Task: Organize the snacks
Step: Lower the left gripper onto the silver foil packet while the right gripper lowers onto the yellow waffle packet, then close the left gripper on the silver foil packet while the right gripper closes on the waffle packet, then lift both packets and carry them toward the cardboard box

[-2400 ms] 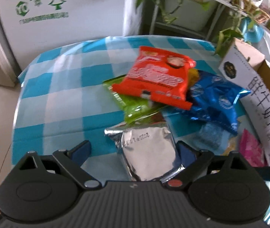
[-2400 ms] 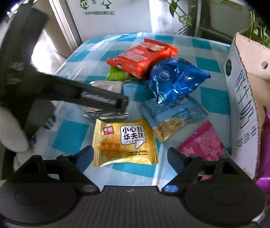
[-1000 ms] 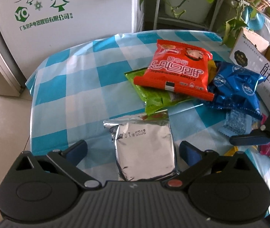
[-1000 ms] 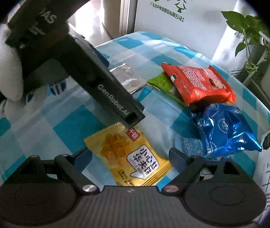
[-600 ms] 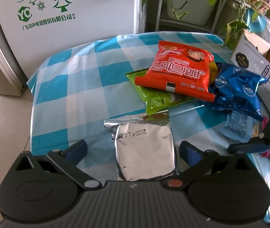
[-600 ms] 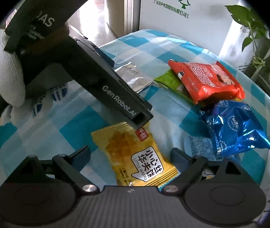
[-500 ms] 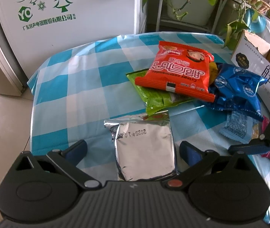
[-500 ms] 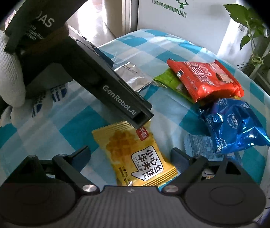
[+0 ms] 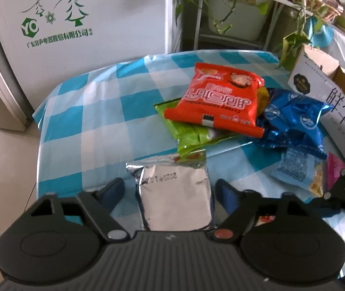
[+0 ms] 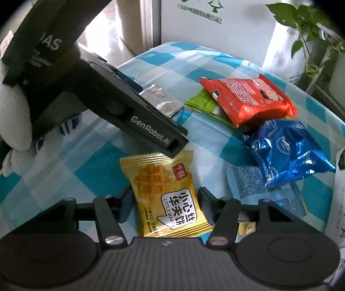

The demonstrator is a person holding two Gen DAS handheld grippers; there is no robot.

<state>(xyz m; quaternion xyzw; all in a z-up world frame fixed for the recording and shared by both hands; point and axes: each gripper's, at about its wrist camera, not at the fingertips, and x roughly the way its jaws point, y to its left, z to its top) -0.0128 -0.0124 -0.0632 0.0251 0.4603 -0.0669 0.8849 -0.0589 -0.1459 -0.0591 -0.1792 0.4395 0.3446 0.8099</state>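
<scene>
Your right hand-held gripper (image 10: 164, 201) is closing with the yellow waffle packet (image 10: 166, 195) between its fingers on the checked tabletop (image 10: 94, 169); your left hand-held gripper (image 9: 170, 189) is closing around the silver packet (image 9: 173, 194); farther off lie the red packet (image 9: 218, 99) and blue packet (image 9: 293, 121).
</scene>
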